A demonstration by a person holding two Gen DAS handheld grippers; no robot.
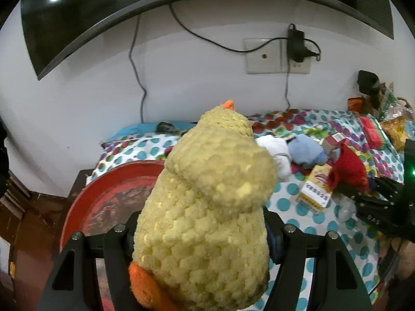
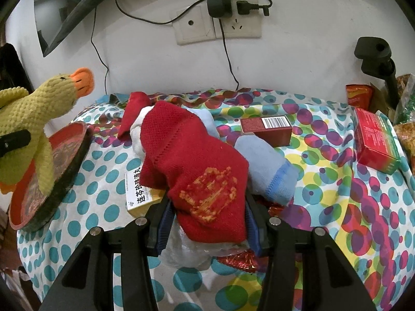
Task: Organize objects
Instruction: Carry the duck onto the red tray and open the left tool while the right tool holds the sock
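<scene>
Holding duck [image 1: 207, 207] over red tray [image 1: 103, 194] rim | polka-dot cloth [image 2: 324, 220] right side bare

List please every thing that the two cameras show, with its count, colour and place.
toy duck: 1, yellow with orange beak, held above the tray
tray: 1, round, red, left end of the table
sock: 1, red, held over the pile
cloth items: a few, white and light blue, mid-table pile
yellow box: 1, beside the pile
red boxes: 2, right half of the table
tablecloth: 1, coloured dots
wall sockets: 2 plates, white, with a black adapter
screen: 1, black, on the wall
left gripper: black, closed on the duck
right gripper: black, closed on the sock
</scene>
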